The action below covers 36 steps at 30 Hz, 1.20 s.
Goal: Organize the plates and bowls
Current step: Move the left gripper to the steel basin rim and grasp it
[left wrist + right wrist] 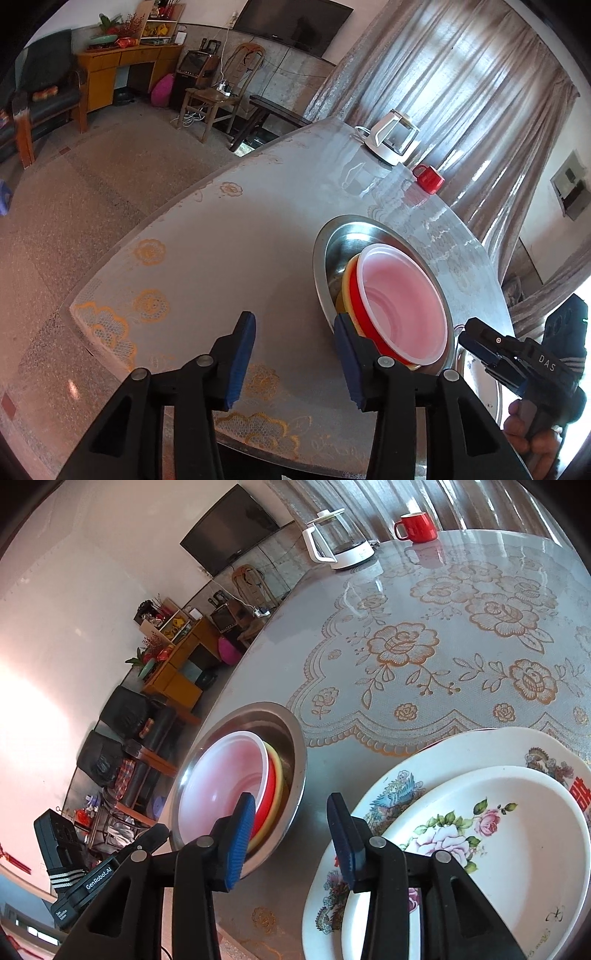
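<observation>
- The left gripper [295, 354] hangs over the near edge of the table [221, 258] with its blue-padded jaws parted and nothing between them; only the patterned tablecloth shows in the gap.
- Its right pad [345, 354] sits just beside the rim of the steel bowl [332, 236], though whether it touches cannot be told.
- The right gripper [291, 834] is likewise released, jaws apart and empty, with bare table between the steel bowl on one side and the plates on the other.
- In the right wrist view its left pad [242, 838] overlaps the near rim of the steel bowl [291, 734], and its right pad [343, 842] overlaps the edge of the plates (contact unclear for both).
- Nested in the steel bowl, tilted, are a pink plastic bowl [402, 295], a red bowl [360, 291] beneath it and a yellow bowl [345, 280] beneath that.
- Beside the steel bowl lies a stack of two: a rose-patterned plate [498, 849] resting on a larger phoenix-patterned plate [424, 768].
- At the far side of the table stand a glass kettle [338, 539] with a white handle and, near it, a red mug [415, 526].
- A hand [521, 424] holds the right gripper's handle at the edge of the left wrist view.
</observation>
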Motion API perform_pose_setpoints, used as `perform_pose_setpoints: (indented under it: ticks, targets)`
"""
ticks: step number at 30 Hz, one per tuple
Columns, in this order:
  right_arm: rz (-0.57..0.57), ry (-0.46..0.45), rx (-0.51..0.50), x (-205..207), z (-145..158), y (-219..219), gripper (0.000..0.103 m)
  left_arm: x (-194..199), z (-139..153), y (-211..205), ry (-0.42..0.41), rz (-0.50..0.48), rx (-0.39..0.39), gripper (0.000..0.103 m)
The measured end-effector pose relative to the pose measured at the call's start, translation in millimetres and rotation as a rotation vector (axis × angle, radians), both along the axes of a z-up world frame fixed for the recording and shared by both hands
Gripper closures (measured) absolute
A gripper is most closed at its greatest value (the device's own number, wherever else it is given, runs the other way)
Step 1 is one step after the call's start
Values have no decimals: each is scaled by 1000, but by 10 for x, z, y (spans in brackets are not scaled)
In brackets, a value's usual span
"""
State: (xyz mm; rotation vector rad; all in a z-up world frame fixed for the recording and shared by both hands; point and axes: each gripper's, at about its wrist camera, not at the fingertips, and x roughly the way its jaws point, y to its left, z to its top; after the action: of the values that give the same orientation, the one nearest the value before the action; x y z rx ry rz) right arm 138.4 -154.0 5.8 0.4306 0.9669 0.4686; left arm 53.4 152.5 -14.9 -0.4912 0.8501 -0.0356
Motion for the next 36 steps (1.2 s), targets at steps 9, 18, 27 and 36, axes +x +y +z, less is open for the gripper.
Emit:
perform_pose_setpoints:
  ticks: [9, 18, 27, 36]
  targets:
    - [4, -20, -26, 23, 13, 32, 63, 26, -12, 14, -19, 8, 31, 47]
    - [13, 23, 56, 181, 14, 61, 63, 178, -85, 61, -6, -5, -65, 47]
    - [14, 39, 49, 307, -7, 148, 60, 290, -98, 33, -15, -43, -90, 60]
    - [27, 55, 30, 399, -88, 235, 60, 423, -115, -78, -14, -54, -35, 61]
